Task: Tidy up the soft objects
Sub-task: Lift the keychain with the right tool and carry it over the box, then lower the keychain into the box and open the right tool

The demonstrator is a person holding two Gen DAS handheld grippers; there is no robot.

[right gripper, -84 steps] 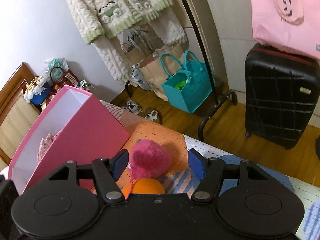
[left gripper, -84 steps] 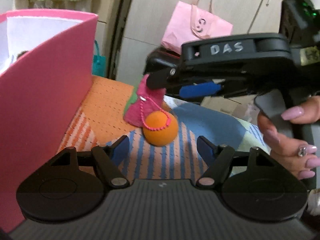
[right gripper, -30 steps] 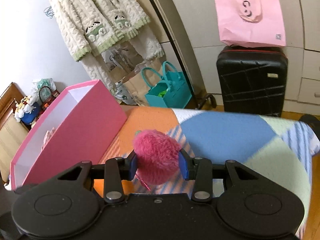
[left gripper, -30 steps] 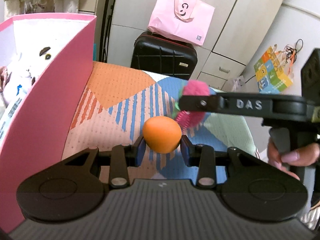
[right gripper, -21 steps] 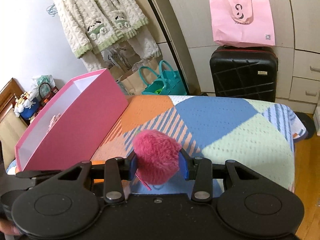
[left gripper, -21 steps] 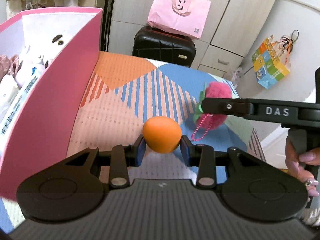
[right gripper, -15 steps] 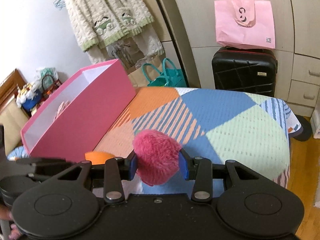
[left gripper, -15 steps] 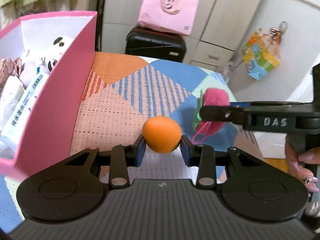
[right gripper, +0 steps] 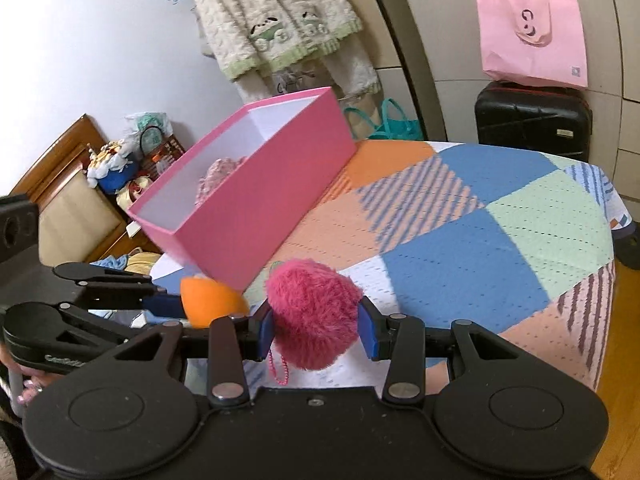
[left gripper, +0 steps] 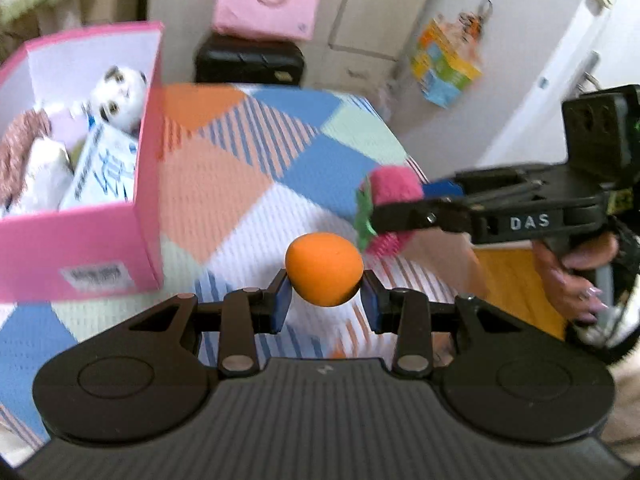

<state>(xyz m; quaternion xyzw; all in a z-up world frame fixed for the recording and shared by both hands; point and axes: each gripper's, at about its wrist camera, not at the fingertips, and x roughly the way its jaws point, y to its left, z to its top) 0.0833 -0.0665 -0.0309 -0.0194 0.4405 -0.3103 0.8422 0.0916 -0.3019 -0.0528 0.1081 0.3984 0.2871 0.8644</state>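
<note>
Two soft toys are up off the quilt (left gripper: 224,184) now: our left gripper (left gripper: 323,294) clamps the orange ball (left gripper: 324,268), our right gripper (right gripper: 316,330) squeezes the pink pompom (right gripper: 314,312). A moment ago both sat lower; we've swung back, and the pink box (right gripper: 256,196) beyond now shows its open top, ready for both.

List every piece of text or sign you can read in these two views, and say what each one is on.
"DAS" on the side of the right hand-held gripper.
Sticker label on the pink box: too blurred to read.
Blue print on the white packet in the box: blurred, unreadable.
Curly logo on the pink bag: a sign, not clear letters.
Pale lettering on the left hand-held gripper: unreadable.
</note>
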